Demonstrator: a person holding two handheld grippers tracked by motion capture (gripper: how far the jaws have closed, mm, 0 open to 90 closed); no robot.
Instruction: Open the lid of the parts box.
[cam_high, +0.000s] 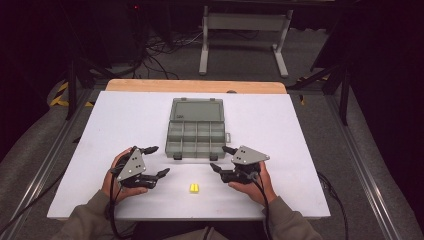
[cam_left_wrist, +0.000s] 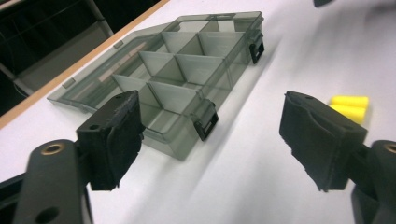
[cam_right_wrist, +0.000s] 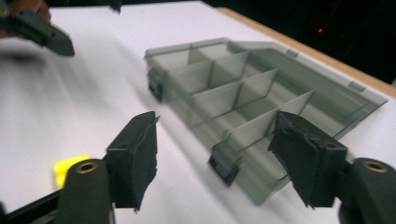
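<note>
Fingers: left gripper (cam_high: 156, 161) and right gripper (cam_high: 220, 158) both spread wide, empty. Two yellow foam earplugs (cam_high: 194, 188) lie between them, near the open translucent grey compartment box (cam_high: 196, 130). Advice: approach low, pinch one plug gently.

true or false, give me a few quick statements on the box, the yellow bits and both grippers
1. The box is open, lid laid flat. True.
2. The yellow pieces lie in a compartment. False: they lie on the table, nearer the person than the box.
3. The left gripper holds a yellow piece. False: its jaws are open and empty.
4. The right gripper is open, holding nothing. True.
5. The box is divided into compartments. True.
</note>
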